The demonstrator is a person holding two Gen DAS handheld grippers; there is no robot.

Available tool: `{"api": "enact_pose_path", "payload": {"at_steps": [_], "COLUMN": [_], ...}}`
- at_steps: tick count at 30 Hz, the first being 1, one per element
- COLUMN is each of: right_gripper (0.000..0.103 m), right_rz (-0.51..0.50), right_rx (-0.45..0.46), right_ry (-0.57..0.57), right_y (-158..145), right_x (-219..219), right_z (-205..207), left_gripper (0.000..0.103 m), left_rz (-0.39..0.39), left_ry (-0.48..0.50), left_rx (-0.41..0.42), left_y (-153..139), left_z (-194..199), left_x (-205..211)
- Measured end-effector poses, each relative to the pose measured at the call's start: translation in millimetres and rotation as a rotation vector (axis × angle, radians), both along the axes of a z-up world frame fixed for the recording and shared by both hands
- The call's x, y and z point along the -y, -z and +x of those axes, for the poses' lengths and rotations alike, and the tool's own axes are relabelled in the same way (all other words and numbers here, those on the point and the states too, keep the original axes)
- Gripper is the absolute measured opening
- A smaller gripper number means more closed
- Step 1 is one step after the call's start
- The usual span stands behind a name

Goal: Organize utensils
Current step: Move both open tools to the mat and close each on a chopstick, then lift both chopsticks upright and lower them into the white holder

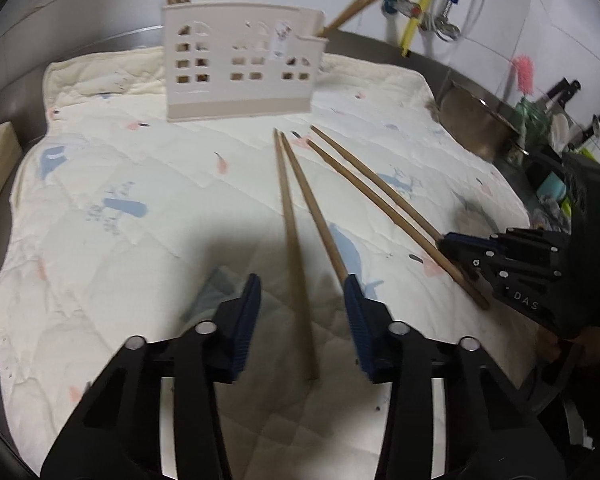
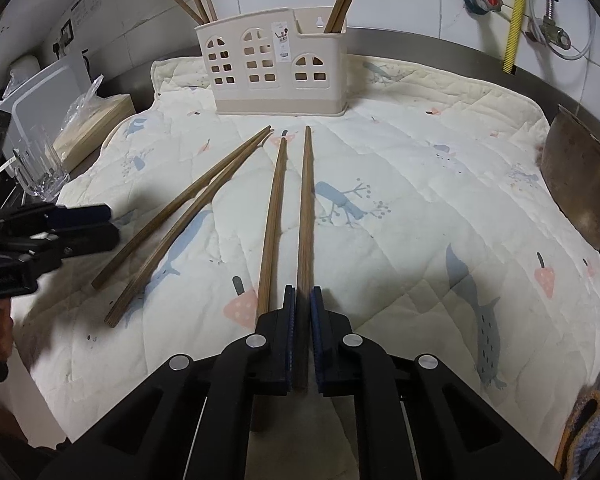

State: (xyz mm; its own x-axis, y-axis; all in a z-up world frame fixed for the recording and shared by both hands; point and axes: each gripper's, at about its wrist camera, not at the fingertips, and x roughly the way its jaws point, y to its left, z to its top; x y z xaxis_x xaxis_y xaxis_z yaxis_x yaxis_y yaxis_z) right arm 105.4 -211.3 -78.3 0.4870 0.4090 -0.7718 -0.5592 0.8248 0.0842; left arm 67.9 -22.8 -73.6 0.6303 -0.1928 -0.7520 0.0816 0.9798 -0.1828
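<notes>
Right gripper (image 2: 303, 300) around chopstick (image 2: 306, 208), mid-quilt (image 2: 420, 200)

Four chopsticks (image 2: 305, 216) lay ahead of the fingers. One holder (image 2: 278, 70) stood beyond; two grippers were present.

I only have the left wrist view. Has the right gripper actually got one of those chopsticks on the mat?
Observer: Yes. The right gripper has its fingers shut on one chopstick.
Operator: And its partner?
Observer: The second chopstick lies free on the mat, just outside the left finger.
Operator: Anything off the mat's left edge?
Observer: A clear glass stands there.
</notes>
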Motion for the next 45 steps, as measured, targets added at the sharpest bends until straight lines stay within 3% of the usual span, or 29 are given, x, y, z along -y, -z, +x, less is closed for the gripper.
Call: {"api": "enact_pose_path", "payload": {"at_steps": [12,17,23,31,37,45], "right_gripper": [0.007,0.007,0.007,0.006,0.006,0.006], "right_rz": [0.002,0.002,0.021,0.072,0.108,0.145], "right_rx": [0.012,0.022,0.082,0.211,0.269,0.285], "right_ry": [0.010,0.011,0.015,-0.003,-0.025,-0.047], "right_y": [1.3,0.2,-23.6,-78.8,-110.7,-140.6], "right_x": [3.2,4.1,9.0,8.3,-3.0,-17.1], "right_z": [-2.4,-3.5,-6.5,-4.1,13.7,46.1], "left_gripper": [0.010,0.006,0.006,0.006,0.006,0.006], "left_rz": [0.012,0.020,0.013,0.041,0.076,0.075], "left_ry": [-0.016,-0.026,-0.029,-0.019,0.004,0.028], "left_rx": [-0.043,-0.042,0.007,0.129,0.206,0.230], "left_y": [17.2,14.1,-9.5,-65.6,-102.6,-122.2], "left_z": [16.2,17.2,11.6,13.9,32.7,64.6], "left_x": [1.4,-0.1,-7.7,-17.8,-16.9,-19.3]}}
